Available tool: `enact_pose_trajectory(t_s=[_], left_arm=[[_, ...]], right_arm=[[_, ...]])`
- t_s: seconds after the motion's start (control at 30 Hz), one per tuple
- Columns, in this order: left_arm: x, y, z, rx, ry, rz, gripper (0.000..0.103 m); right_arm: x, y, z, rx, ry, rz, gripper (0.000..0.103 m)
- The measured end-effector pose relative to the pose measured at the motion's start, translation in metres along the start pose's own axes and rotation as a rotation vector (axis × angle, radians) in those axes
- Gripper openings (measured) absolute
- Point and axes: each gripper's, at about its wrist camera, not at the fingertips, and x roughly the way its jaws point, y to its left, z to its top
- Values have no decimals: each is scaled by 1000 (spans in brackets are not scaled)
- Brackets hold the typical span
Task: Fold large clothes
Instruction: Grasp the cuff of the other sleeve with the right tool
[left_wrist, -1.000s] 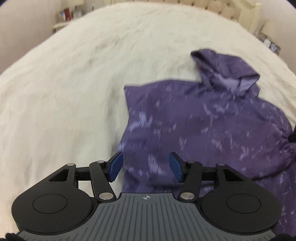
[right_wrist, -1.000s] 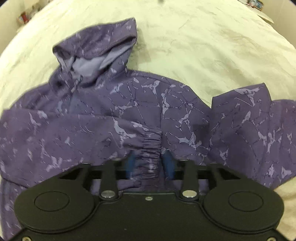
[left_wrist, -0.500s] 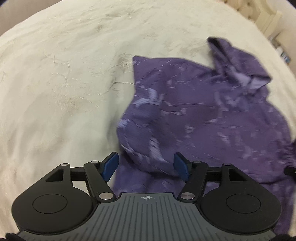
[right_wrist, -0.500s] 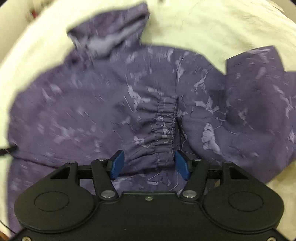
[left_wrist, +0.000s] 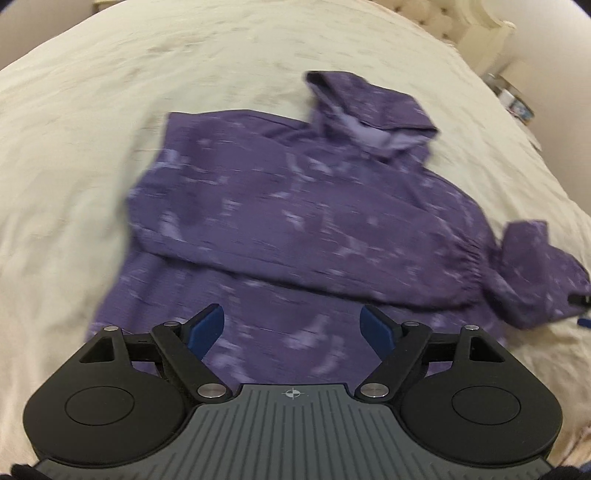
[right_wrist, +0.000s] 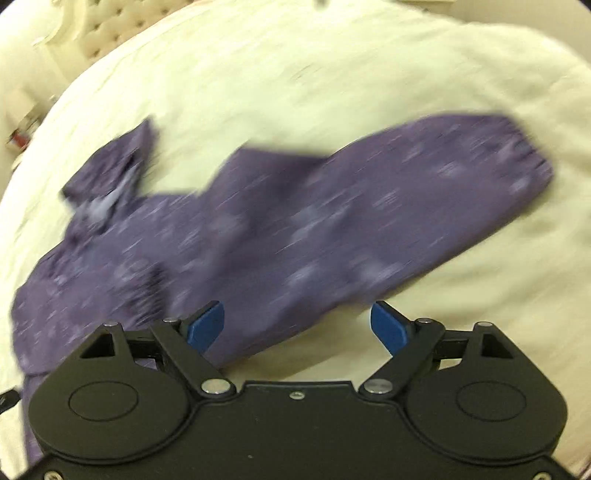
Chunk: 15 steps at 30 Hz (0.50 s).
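Left wrist view: my left gripper (left_wrist: 292, 328) hangs just above the lower part of the purple hoodie (left_wrist: 303, 221), its blue fingers (left_wrist: 207, 328) spread wide with nothing between them. The hoodie lies spread on the cream bedspread (left_wrist: 110, 92), its hood (left_wrist: 369, 110) pointing up toward the tufted headboard (left_wrist: 436, 22) at the far edge. One sleeve (left_wrist: 332, 254) is folded across the chest, running from the left shoulder toward the right, and its gathered cuff (left_wrist: 476, 258) rests near the right side of the body. Past that cuff another bunch of purple cloth (left_wrist: 543, 273) sits on the bedspread. The picture is somewhat blurred, so the pale marbled print shows only as smears.

From the right wrist view, my right gripper (right_wrist: 297, 326) is likewise released, fingers (right_wrist: 388, 326) apart and empty. It hovers over the edge of the hoodie, where cloth meets bedspread: the left finger is over purple fabric, the right finger over bare cream cover. The other sleeve (right_wrist: 424, 206) stretches out away from the body toward the right, lying flat on the bedspread with its gathered cuff (right_wrist: 528, 166) at the far end. The hood shows at the left, toward the headboard. This view is heavily blurred, so I cannot tell finer folds in the fabric.
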Motion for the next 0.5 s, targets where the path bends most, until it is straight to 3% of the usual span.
enact_pose_trajectory(t_s=[0.27, 0.4, 0.5], left_arm=[[-3, -44, -12, 5, -18, 8, 80], [-5, -49, -17, 1, -8, 37, 80], [-6, -49, -19, -9, 0, 62, 80]], right_arm=[[12, -90, 74, -21, -66, -181, 90], [25, -126, 90, 20, -46, -266, 90], [37, -142, 89, 90, -6, -283, 91]])
